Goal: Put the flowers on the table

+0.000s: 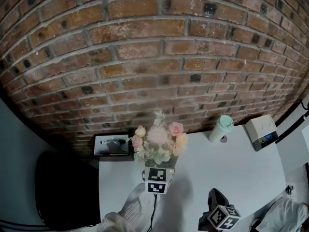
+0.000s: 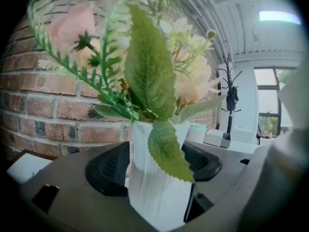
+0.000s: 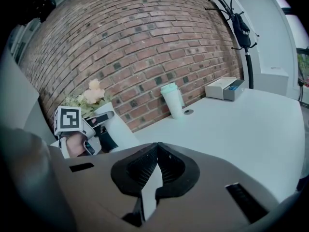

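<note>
A bunch of pale pink and cream flowers (image 1: pixel 159 141) with green leaves stands in a white ribbed vase (image 2: pixel 157 197). My left gripper (image 1: pixel 158 170) is shut on the vase, a black jaw pressing each side in the left gripper view. The bunch sits over the back left part of the white table (image 1: pixel 241 173); whether the vase base touches the top is hidden. The flowers (image 2: pixel 149 66) fill the left gripper view. My right gripper (image 1: pixel 216 195) hovers low over the table's front, its jaws shut with nothing between them. The right gripper view shows the flowers (image 3: pixel 90 94) and left gripper (image 3: pixel 82 129) at far left.
A mint lidded cup (image 1: pixel 221 128) and a white box (image 1: pixel 261 132) stand at the back right against the brick wall. A dark tray (image 1: pixel 113 146) with small items lies left of the flowers. A black chair (image 1: pixel 63 192) is left of the table.
</note>
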